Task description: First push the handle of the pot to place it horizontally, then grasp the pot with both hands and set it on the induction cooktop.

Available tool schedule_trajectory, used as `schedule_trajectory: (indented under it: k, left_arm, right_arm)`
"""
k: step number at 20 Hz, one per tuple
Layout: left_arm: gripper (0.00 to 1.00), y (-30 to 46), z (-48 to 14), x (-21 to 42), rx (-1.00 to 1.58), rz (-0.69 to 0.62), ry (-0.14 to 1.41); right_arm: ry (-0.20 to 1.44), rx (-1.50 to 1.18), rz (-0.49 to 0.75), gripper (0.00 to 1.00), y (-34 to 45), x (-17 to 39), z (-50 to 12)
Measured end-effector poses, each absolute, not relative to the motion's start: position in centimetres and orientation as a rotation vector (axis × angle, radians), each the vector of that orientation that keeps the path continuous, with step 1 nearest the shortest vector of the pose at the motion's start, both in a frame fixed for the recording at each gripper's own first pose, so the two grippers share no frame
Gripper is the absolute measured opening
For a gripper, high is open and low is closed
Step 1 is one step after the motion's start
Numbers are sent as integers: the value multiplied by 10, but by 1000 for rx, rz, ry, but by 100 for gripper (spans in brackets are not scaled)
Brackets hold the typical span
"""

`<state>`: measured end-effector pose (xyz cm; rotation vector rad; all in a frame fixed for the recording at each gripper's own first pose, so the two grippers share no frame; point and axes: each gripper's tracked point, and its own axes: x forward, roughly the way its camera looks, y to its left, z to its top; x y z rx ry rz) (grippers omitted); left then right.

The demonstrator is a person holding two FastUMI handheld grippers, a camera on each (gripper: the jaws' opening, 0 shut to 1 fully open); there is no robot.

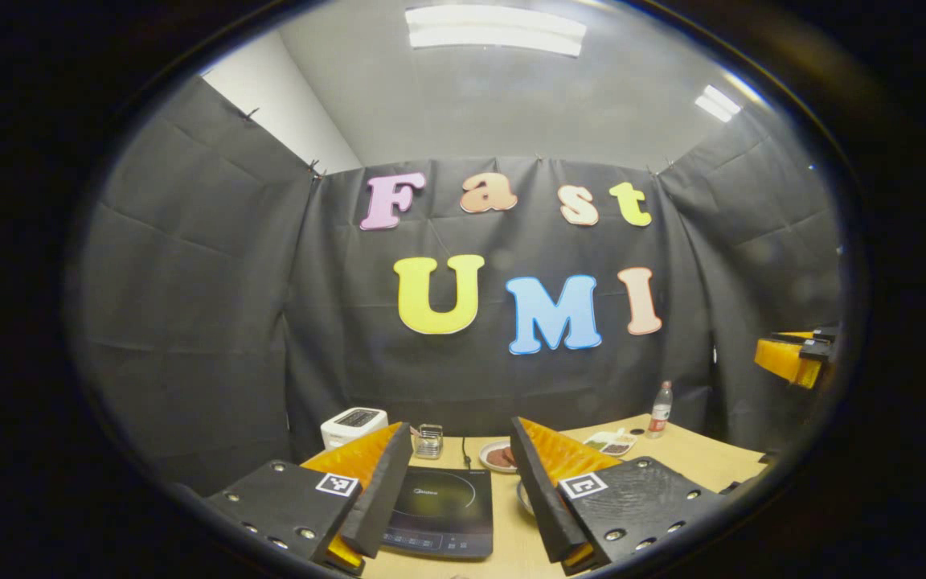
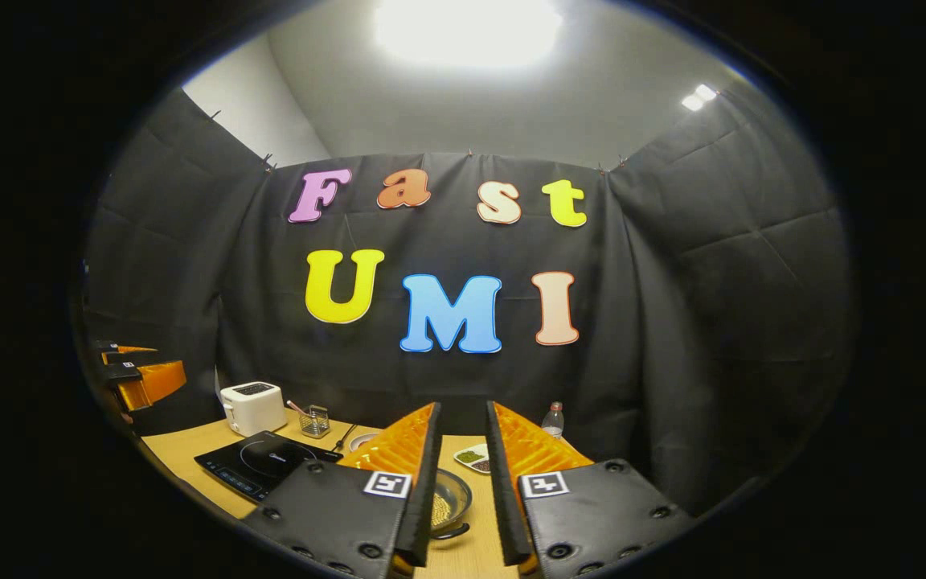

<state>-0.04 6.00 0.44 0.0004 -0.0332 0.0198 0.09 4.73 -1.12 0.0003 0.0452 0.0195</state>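
Pot [image 2: 451, 503] sits on the surface directly below and ahead of the right claw [image 2: 463, 482], narrowly parted, empty. Left claw [image 1: 453, 498], wide, hangs over the cooktop [image 1: 440, 511].

Left gripper [image 1: 455, 482] jaws apart above induction cooktop [image 1: 440, 511], toaster [image 1: 353, 425] behind, wooden table [image 1: 704, 458]

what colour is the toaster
White toaster, clearest in the right gripper view, behind the cooktop.
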Motion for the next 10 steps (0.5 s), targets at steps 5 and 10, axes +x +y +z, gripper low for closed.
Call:
schedule_trajectory:
  k: [5, 10]
  left_arm:
    - [72, 79, 5, 4, -2, 17, -46]
    - [72, 97, 1, 6, -9, 20, -58]
  right_arm:
    - [73, -10, 28, 3, 65, 0, -22]
    - [127, -17, 60, 2, 86, 3, -41]
